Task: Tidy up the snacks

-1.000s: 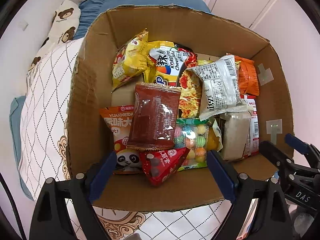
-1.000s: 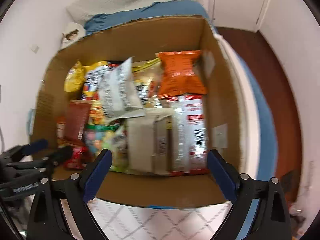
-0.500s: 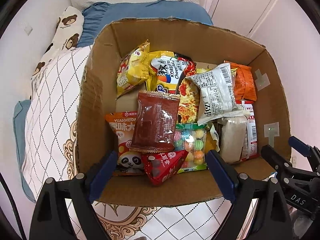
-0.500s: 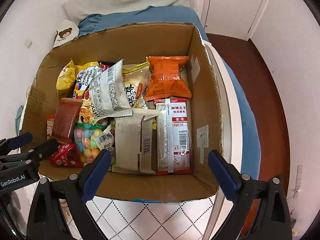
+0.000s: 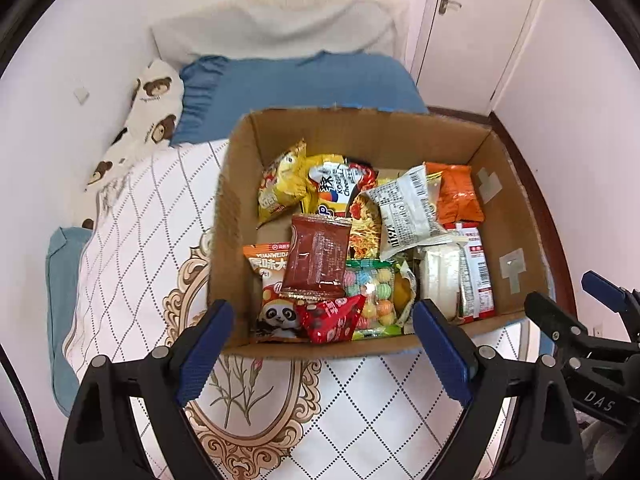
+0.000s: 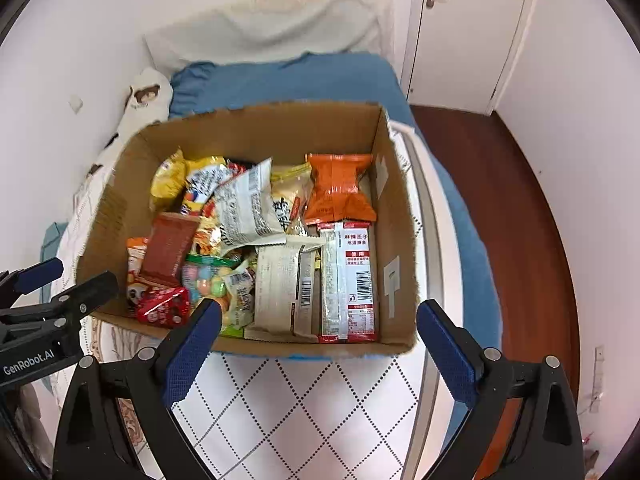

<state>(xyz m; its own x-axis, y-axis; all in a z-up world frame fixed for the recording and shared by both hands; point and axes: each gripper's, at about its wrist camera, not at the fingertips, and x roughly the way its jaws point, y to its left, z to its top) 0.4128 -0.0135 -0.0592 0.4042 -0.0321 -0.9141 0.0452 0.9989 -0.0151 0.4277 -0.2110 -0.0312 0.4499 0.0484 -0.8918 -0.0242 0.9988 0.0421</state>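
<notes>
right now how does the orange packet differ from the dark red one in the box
The orange packet lies at the far right of the cardboard box; the dark red packet lies left of centre, on top of other snacks. The orange packet looks puffy and opaque; the dark red one looks flat and glossy. Both are sealed, and neither is gripped.

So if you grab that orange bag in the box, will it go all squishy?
Probably. The orange bag looks puffed with a pinched middle, so it likely dents and crackles. It seems light for its size. Its shiny wrapper may slip, and anything crunchy inside might crush.

Snack-filled cardboard box (image 5: 236, 216) on bed (image 5: 132, 248)
</notes>
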